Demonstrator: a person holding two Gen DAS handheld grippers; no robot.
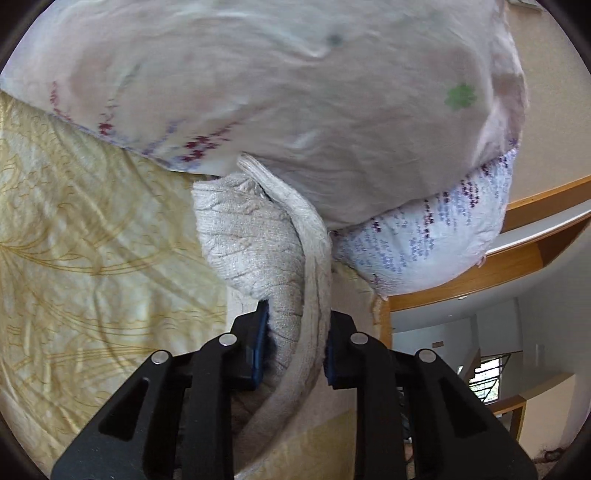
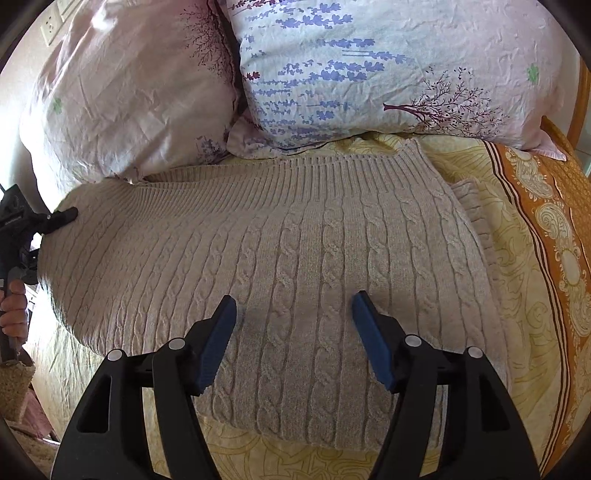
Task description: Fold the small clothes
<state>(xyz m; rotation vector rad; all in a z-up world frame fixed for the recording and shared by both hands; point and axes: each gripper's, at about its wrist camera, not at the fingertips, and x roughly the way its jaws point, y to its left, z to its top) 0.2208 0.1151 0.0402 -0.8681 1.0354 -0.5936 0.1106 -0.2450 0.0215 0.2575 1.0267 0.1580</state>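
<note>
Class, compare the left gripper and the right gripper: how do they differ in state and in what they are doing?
The left gripper is shut on the beige cable-knit sweater; the right gripper is open and holds nothing. The left grips the sweater's edge; the right hovers over its middle. Both have black frames and blue pads.

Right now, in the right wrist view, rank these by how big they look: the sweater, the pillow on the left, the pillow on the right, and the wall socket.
1. sweater
2. right pillow and left pillow: they look alike and both are cut off by the frame, so no ranking.
3. wall socket
</note>
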